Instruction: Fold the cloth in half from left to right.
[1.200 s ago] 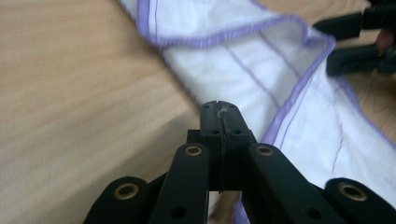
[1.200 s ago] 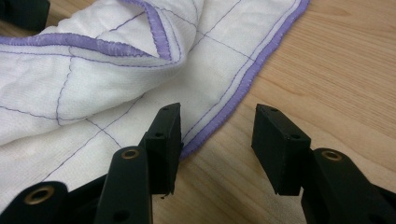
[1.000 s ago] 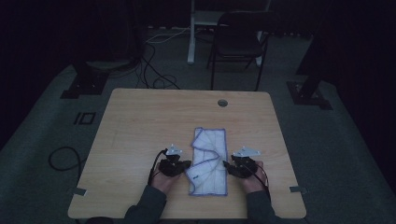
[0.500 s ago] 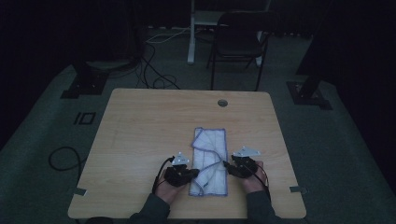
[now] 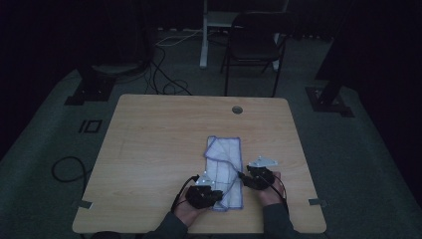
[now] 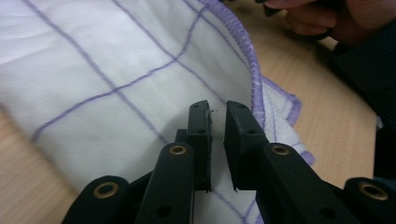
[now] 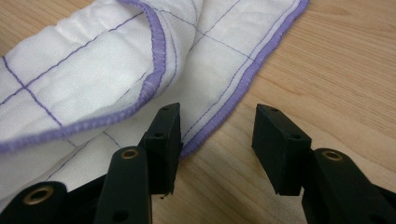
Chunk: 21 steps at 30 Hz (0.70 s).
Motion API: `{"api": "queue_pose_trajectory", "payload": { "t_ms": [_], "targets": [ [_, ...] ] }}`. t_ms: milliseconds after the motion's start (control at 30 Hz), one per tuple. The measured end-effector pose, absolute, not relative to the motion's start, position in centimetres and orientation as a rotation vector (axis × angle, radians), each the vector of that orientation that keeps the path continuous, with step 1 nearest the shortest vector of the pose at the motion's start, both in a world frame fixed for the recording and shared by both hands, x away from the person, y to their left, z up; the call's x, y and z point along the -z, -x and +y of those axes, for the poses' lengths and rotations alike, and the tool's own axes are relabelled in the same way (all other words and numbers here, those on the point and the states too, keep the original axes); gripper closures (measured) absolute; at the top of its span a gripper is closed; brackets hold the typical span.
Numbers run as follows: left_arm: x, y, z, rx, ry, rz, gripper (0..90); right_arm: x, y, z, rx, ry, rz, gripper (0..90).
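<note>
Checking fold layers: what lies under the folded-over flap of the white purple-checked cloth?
Under the flap lies another layer of the same white purple-checked cloth, on the light wooden table. Anything beneath is covered.

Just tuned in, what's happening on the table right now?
A person is folding a white cloth with purple trim on the wooden table. The left tool has just been opening, its jaws a narrow gap apart over the cloth with nothing between them. The right tool stands open at the cloth's hem.

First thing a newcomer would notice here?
The white cloth with purple hem and grid lines, folded on the near half of the wooden table. A gripper sits at each side of it: left gripper over the cloth, jaws just opening, nothing between them; right gripper open beside the hem.
</note>
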<state>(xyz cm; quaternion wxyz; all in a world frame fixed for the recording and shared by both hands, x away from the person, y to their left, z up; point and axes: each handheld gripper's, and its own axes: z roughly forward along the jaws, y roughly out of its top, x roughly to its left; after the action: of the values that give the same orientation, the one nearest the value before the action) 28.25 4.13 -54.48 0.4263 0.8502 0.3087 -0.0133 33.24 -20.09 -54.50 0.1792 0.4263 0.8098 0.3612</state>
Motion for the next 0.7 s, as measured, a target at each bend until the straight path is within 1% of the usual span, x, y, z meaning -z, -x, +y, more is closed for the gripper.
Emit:
{"api": "queue_pose_trajectory", "payload": {
  "t_ms": [200,367,500,700],
  "targets": [
    [54.2,-27.7,3.8,0.071,-2.114,0.718,78.3,54.5,-33.2,-20.1,-1.023,-1.208,2.289,52.1],
    [54.0,-27.3,3.5,0.057,-2.115,0.682,75.2,54.5,-33.2,-20.2,-1.021,-1.212,2.286,52.0],
    [54.0,-27.5,3.7,0.028,-2.117,0.698,73.5,54.5,-33.2,-20.2,-1.022,-1.214,2.285,52.0],
    [53.9,-28.5,4.9,-0.051,-2.101,0.767,72.2,54.5,-33.1,-20.1,-1.009,-1.21,2.277,52.7]
  ]
}}
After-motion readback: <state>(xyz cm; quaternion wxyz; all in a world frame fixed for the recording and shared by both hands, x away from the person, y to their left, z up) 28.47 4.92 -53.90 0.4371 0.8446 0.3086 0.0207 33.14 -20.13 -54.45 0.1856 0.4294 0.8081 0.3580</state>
